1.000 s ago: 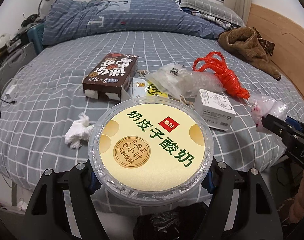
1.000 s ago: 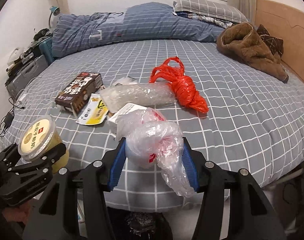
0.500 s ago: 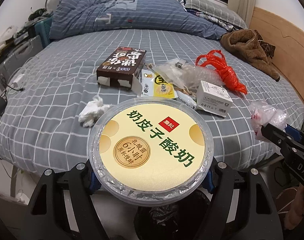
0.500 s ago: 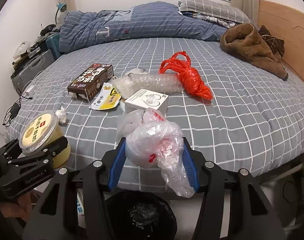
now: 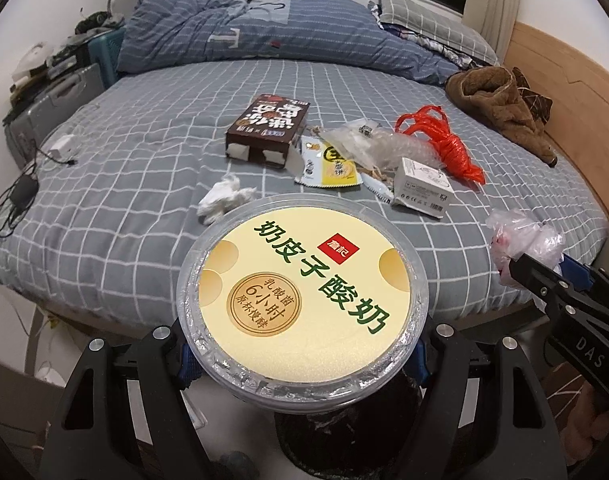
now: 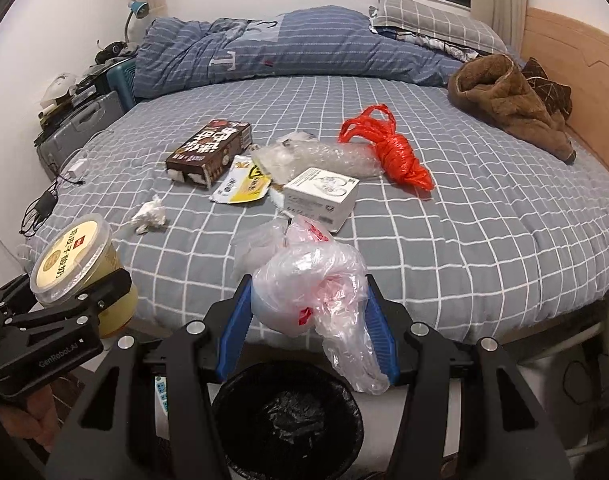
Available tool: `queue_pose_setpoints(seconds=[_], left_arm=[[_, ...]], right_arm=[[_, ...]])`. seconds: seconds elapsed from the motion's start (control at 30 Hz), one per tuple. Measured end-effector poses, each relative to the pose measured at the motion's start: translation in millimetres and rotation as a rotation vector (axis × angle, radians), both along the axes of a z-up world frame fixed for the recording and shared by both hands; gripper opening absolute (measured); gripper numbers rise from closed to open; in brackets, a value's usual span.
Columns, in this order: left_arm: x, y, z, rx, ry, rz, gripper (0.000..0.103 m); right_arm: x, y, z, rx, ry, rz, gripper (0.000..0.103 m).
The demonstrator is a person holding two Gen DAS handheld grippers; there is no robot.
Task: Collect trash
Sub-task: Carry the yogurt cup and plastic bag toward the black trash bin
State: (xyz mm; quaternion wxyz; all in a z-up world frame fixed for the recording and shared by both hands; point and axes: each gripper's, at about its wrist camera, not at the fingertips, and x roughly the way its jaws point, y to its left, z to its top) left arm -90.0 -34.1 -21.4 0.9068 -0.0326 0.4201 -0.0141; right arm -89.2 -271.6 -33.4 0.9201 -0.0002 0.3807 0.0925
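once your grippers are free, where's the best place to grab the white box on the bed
Take the white box across its two long side faces, coming from above. It lies flat with its broad face up and its near end free; bubble wrap crowds its far end.

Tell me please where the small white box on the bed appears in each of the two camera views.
Left wrist view: the white box lies right of centre on the bed, beyond the yogurt tub and just left of the red plastic bag.
Right wrist view: the white box lies near the centre, just above the clear plastic bag.
Shared landmark: the brown carton, to the box's upper left in both.
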Motion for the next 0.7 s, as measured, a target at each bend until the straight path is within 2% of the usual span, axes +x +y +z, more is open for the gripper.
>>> queue_pose_setpoints(seconds=[0.4,0.7], left_arm=[[-41,16,-12,0.012,0.039,0.03,0.074],[-57,10,-23,0.015,0.071,0.016,0.074]], right_arm=[[-40,6,-8,-0.021,0.034,0.014,0.051],[-57,5,-23,-0.031,0.08,0.003,0.051]])
